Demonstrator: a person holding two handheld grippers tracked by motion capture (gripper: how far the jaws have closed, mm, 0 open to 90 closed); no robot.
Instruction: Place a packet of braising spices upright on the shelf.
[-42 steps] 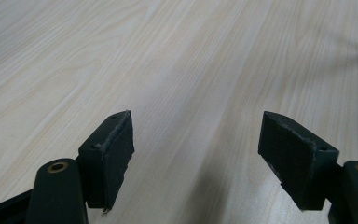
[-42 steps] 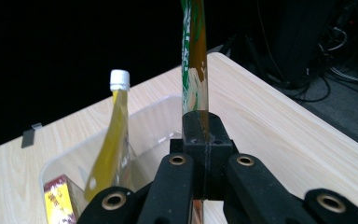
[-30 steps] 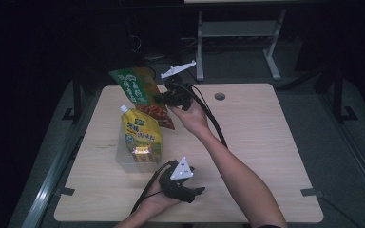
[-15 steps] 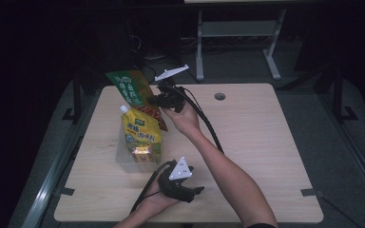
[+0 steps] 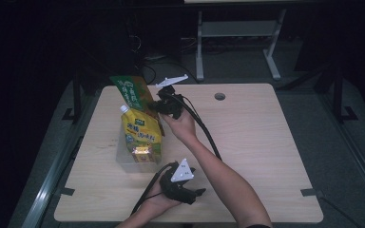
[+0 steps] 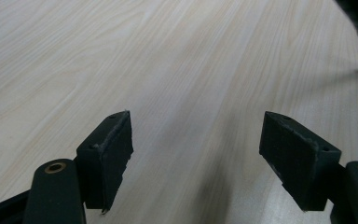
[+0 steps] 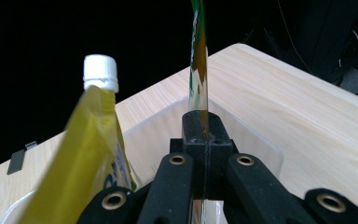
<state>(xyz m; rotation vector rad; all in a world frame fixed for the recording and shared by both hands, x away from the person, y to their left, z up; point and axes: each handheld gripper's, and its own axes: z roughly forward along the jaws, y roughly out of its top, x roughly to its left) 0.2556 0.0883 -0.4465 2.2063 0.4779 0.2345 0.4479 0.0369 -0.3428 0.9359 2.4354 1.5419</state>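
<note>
Two grippers at table (image 5: 266, 142) | right gripper (image 7: 204, 128) pinching green pouch (image 5: 132, 91) above clear bin (image 7: 256, 140), beside yellow pouch (image 5: 142, 137) | left gripper (image 6: 196, 158) spread wide, holding nothing.

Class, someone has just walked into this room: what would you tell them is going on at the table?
A person works at a wooden table with a gripper in each hand. The right gripper has its jaws shut on the edge of a green pouch, holding it over a clear plastic bin. A yellow spouted pouch with a white cap already stands in that bin. The left gripper rests near the table's front edge, jaws open, holding nothing.
</note>
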